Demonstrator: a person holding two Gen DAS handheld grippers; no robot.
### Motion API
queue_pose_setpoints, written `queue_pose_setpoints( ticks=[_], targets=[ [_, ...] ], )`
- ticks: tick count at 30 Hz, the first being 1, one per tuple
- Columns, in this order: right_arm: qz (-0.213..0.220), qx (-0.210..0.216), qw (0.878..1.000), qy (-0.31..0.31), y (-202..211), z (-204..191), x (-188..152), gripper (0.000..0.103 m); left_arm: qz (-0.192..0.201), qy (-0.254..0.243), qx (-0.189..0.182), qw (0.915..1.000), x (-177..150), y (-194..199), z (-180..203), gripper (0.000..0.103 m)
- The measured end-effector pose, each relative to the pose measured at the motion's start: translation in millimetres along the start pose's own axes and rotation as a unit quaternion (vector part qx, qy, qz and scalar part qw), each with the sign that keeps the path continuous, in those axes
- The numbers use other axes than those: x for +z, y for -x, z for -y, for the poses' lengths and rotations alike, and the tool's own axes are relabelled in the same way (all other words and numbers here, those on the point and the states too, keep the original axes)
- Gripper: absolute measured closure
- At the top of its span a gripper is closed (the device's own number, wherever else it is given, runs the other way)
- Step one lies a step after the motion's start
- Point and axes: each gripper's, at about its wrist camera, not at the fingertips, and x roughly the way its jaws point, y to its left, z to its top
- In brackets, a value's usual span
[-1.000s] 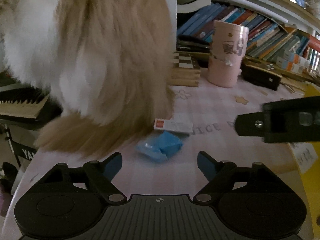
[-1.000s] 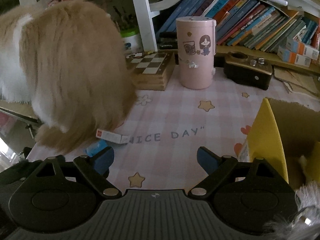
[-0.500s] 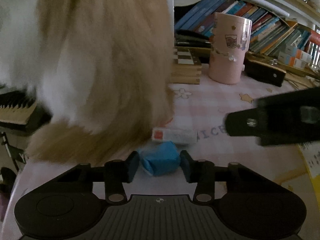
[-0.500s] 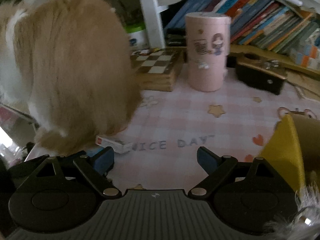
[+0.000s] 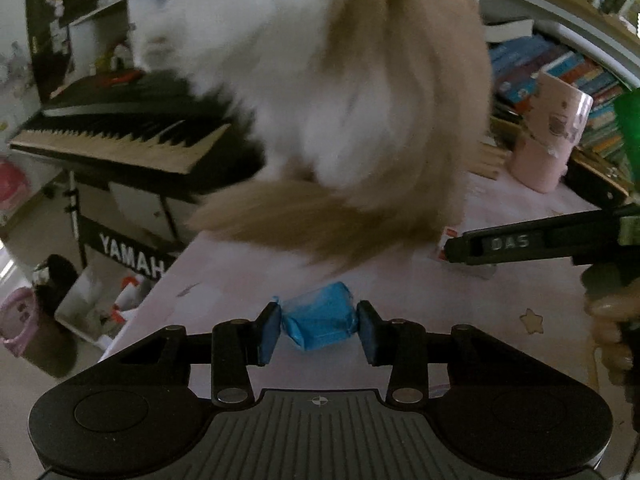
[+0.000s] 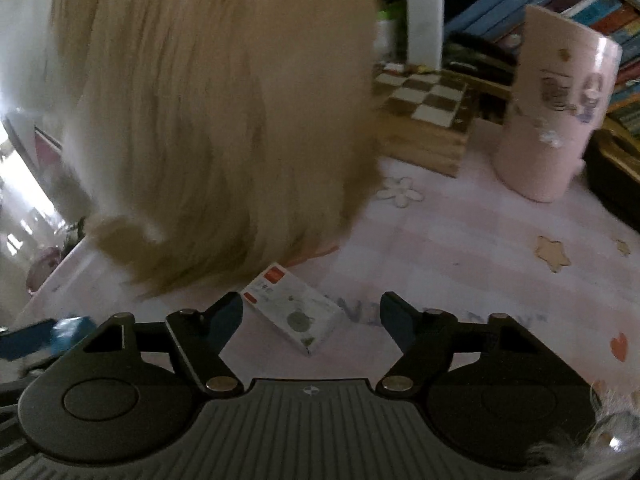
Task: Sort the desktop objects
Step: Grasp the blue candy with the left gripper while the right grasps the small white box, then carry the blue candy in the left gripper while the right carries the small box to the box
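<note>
A small blue wrapped packet (image 5: pixel 320 322) sits just above the pink tablecloth (image 5: pixel 400 292), and my left gripper (image 5: pixel 318 330) is shut on it, pads pressing both ends. A white box with a red end (image 6: pixel 294 316) lies flat on the cloth between the jaws of my right gripper (image 6: pixel 312 316). Those jaws are closing and the pads stand clear of the box. In the left wrist view one of the right gripper's fingers (image 5: pixel 500 244) reaches in from the right and hides most of the box. The blue packet (image 6: pixel 70 332) also shows at the lower left of the right wrist view.
A fluffy tan and white cat (image 6: pixel 220 120) stands on the table right behind both objects, its tail (image 5: pixel 300 220) hanging near the packet. Further back are a pink cylinder tin (image 6: pixel 556 120), a wooden chess box (image 6: pixel 428 120) and shelved books. A keyboard (image 5: pixel 120 132) stands beyond the table's left edge.
My left gripper went from open to shut on the blue packet and has carried it left. My right gripper came down and forward over the white box, its jaws narrowing.
</note>
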Motion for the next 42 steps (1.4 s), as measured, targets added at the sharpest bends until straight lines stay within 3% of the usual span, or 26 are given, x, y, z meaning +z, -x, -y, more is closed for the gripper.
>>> queue_pose_setpoints(
  ticks=[3,7,15,28,42],
  targets=[
    [-0.001,-0.001,1.000,0.003,-8,-6,-1,0.032,0.000,0.008,0.003,1.0000,0,3,-3,0.064],
    [0.009,-0.009,0.999,0.030,-11,-18,-5,0.047,0.003,0.013,0.000,0.9999,1,7,-8,0.064],
    [0.021,-0.018,0.998,0.050,3,-18,-10,0.048,0.016,0.005,-0.014,0.9998,4,13,-5,0.064],
    [0.033,-0.025,0.999,0.004,49,-20,-32,0.048,0.028,-0.014,-0.040,0.9987,-6,35,-5,0.064],
    [0.047,-0.049,0.996,-0.058,122,-36,-85,0.048,0.036,-0.055,-0.088,0.9939,-26,75,-14,0.064]
  ],
)
